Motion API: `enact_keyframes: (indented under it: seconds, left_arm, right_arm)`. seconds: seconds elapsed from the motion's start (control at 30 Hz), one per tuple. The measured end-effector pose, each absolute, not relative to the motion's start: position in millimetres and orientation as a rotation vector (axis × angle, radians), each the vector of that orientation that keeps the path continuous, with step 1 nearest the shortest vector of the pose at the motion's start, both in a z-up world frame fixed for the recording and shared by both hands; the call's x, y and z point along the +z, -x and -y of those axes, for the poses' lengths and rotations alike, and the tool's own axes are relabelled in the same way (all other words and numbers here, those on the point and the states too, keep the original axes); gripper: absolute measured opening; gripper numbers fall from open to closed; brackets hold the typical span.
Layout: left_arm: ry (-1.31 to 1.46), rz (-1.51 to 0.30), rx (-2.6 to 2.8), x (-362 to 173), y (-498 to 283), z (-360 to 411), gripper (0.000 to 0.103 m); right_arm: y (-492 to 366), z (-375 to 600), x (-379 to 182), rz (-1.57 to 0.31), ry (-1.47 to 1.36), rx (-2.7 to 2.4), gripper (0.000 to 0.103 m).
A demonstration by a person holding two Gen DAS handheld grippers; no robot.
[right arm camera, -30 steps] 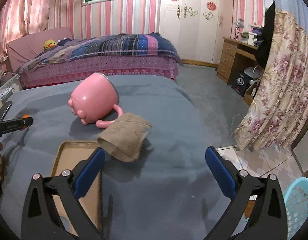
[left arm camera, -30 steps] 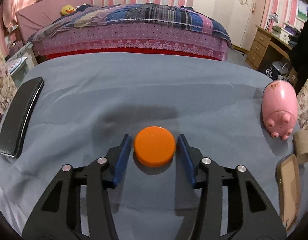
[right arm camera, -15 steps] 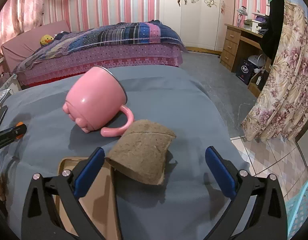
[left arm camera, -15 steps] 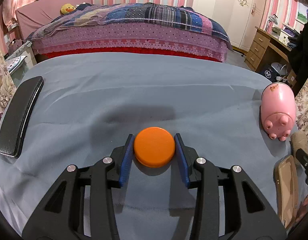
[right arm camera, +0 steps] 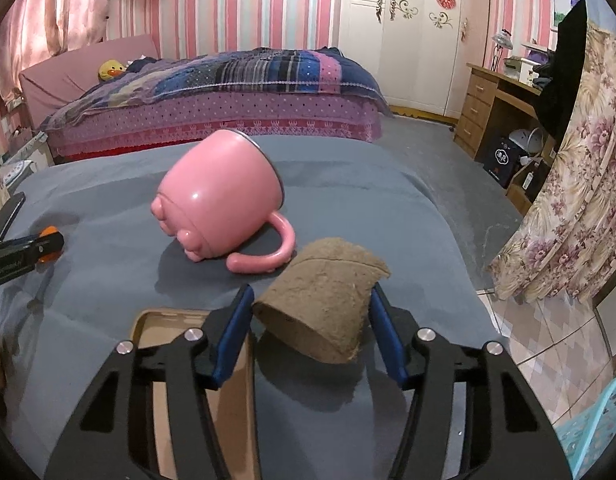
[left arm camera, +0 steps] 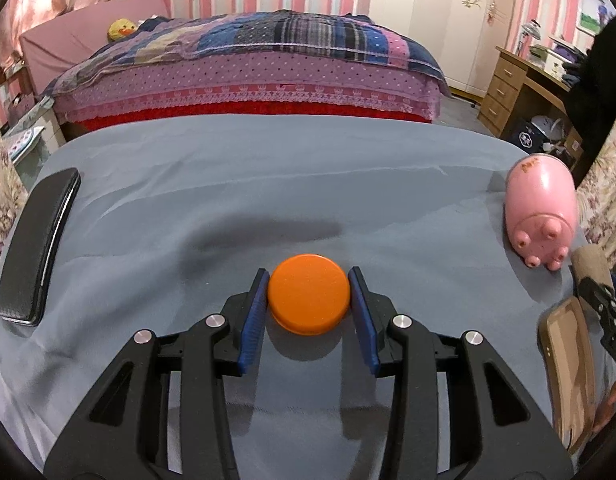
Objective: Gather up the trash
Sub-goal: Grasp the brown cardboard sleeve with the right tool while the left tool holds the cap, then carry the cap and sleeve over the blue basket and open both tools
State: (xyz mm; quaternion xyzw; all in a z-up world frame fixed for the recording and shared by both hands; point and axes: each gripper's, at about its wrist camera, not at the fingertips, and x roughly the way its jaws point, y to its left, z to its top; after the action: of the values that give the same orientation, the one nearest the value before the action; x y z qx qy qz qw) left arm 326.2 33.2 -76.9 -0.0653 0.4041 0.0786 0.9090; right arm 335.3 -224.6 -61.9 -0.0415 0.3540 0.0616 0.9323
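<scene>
Near the front edge of the grey-blue cloth-covered table (left arm camera: 308, 184), the left gripper (left arm camera: 309, 304) is clamped on an orange round lid (left arm camera: 309, 299), both blue pads pressed to its rim. Bare cloth spreads wide beyond it toward the far edge, and on toward the left edge, where a black curved pad (left arm camera: 35, 240) lies lengthwise.

At the right edge, the right gripper (right arm camera: 311, 312) has closed in on a flattened brown cardboard tube (right arm camera: 324, 304); the right pad touches its side and the left pad sits at its lower corner, though whether the tube is lifted off the cloth is hard to tell. Just behind it a pink pig-shaped mug (right arm camera: 219, 208) lies on its side, handle toward the tube and nearly touching it. A tan tray (right arm camera: 195, 380) lies beside the tube on the left, partly hidden beneath the gripper's left finger and cut off by the bottom of the view.

Beyond the right edge the cloth drops to tiled floor, where a light blue plastic basket (right arm camera: 596, 432) shows only in part at the bottom right corner. In the left wrist view the tube, tray and right gripper are squeezed against the frame's right rim and blurred.
</scene>
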Motion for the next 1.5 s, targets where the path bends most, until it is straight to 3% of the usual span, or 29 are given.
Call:
enact_keyframes:
  seconds: [0.57,1.13,1.5]
  left_arm:
    - [0.111,-0.789,0.1,-45.9,-303.2,-3.5,0.039]
    - [0.03,-0.668,-0.154,3.8,-246.8,159.2,0.039]
    - [-0.011,-0.634,-0.26,8.1,-217.7,248.5,0.039]
  right_arm:
    - [-287.1,261.6,-44.6,-0.646,0.049,0.098,0.054]
    - [-179.9,385.0,-1.4,-0.554,0.038,-0.081,0.054]
    - [-122.7,472.2,-7.0,-0.58,0.018,-0.22,0.054]
